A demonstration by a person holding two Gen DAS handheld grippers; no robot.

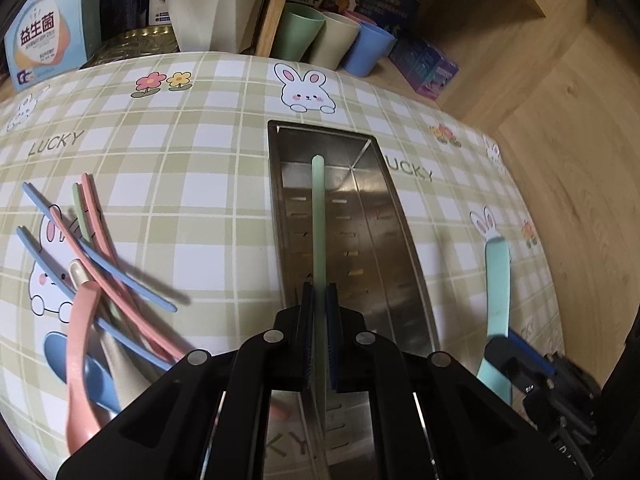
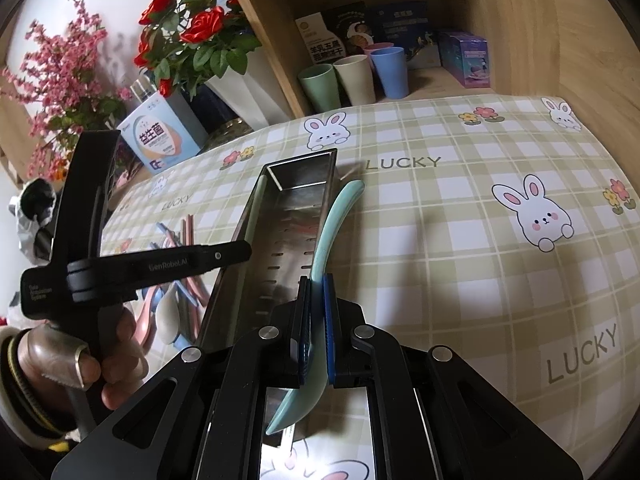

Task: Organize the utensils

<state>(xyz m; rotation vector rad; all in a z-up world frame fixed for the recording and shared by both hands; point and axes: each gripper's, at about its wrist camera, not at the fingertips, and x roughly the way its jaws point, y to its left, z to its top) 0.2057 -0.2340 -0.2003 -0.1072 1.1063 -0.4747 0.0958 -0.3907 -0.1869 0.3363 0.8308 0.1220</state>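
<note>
We had both grippers closed on utensils above the checked bunny tablecloth point(image 1: 192, 152). Our left gripper point(image 1: 319, 300) was clamped on a pale green chopstick point(image 1: 319, 216), whose free end reached forward over the long steel utensil tray point(image 1: 404, 248); whether its tip touched the tray floor we could not tell. Our right gripper point(image 2: 316, 292) was pinched shut on a mint green spoon point(image 2: 336, 212), the bowl hanging back under the jaws and the handle pointing ahead along the tray's point(image 2: 230, 248) right-hand wall, its end reaching close to the far corner. In the left wrist view that same spoon point(image 1: 497, 272) showed off to the right of the tray, held by the right gripper point(image 1: 516, 356). To the left of the tray lay the heap of loose utensils point(image 1: 100, 272): blue, pink and green chopsticks crossed over one another, with a pink spoon point(image 1: 80, 352), a blue spoon point(image 1: 96, 376) and a cream one among them. At the back of the table, three cups point(image 1: 332, 40) stood in a row in front of some boxes, beside a white flower pot point(image 1: 200, 0).
</note>
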